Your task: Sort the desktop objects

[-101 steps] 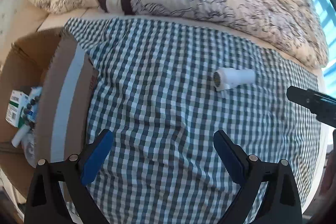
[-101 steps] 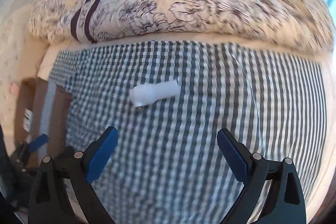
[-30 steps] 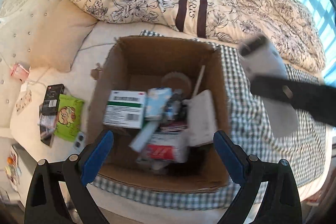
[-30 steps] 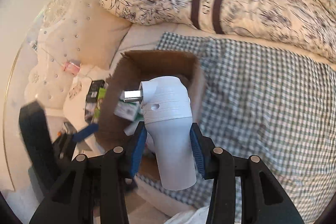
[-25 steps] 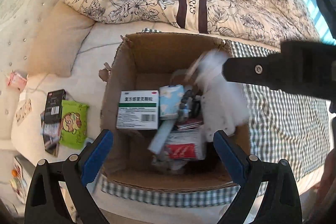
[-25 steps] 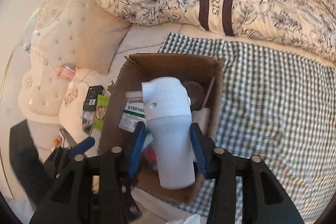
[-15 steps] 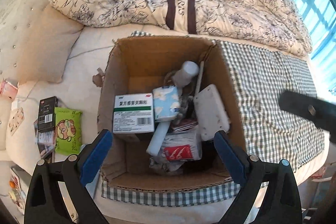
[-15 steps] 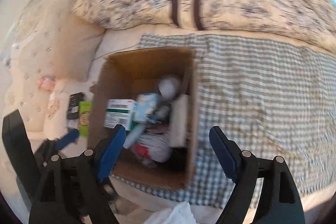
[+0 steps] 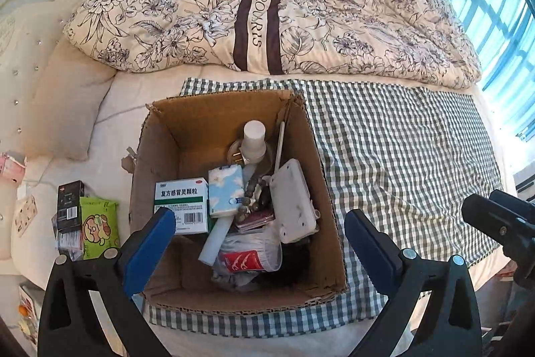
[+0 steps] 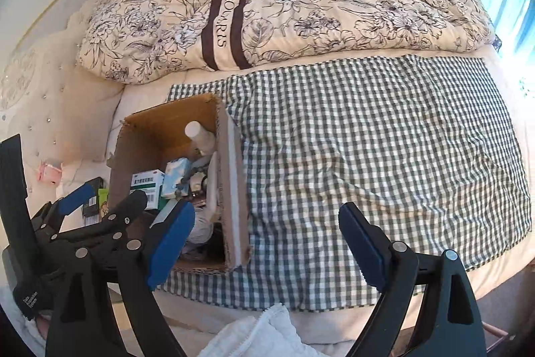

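An open cardboard box (image 9: 207, 112) stands on the left end of a green checked cloth (image 9: 401, 156). A white cylindrical plug adapter (image 9: 254, 138) rests on end at its back, among a medicine carton (image 9: 180, 199), a tissue pack, a white power strip (image 9: 292, 199) and other items. My left gripper (image 9: 259, 236) hangs open above the box, holding nothing. My right gripper (image 10: 265, 233) is over the cloth just right of the box (image 10: 230, 176); its jaws are opening with nothing between them. The adapter (image 10: 200, 132) shows over the box wall.
A flowered quilt (image 9: 267, 5) lies behind the cloth and a beige pillow (image 9: 63, 109) at the left. A green packet (image 9: 98, 226) and a black box (image 9: 68, 199) lie left of the carton. A white towel (image 10: 260, 337) sits at the near edge.
The right gripper held the white adapter over the box, let it go and opened; the adapter now stands inside. The right gripper has swung right, off the box.
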Tool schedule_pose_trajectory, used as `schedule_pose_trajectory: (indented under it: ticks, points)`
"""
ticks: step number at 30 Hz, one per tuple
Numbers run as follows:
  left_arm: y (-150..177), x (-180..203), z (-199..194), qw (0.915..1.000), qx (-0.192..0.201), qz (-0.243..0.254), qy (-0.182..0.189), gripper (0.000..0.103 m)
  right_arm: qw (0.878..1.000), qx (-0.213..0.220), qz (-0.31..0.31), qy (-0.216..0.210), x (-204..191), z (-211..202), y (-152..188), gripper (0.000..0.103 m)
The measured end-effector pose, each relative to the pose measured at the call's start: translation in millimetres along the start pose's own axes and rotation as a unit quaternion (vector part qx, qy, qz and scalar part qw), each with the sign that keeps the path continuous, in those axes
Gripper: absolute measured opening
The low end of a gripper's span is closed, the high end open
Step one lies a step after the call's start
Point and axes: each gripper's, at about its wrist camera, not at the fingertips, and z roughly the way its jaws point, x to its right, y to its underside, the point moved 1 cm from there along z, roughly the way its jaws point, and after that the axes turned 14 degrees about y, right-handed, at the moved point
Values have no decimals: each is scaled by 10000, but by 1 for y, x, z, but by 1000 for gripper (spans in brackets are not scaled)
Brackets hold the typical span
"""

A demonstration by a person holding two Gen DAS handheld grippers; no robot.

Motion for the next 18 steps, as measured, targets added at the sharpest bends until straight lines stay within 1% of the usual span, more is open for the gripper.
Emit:
schedule_pose_trajectory:
  ticks: [2, 7, 15, 18]
  points:
    - [1, 1, 2, 9999, -87, -109, -1, 103, 10000, -18, -1, -15, 4, 2, 2, 88]
    - [3, 1, 3, 9997, -107, -223, -43, 103, 9998, -168, -10, -94, 10, 11, 5, 88]
    - [3, 13, 6, 9998, -186, -75, -67, 103, 9995, -284, -92, -107, 14, 19, 5, 88]
    - [2, 15, 7, 9998, -188, -79, 18, 103, 9995, -295, -93, -98, 17, 20, 4, 88]
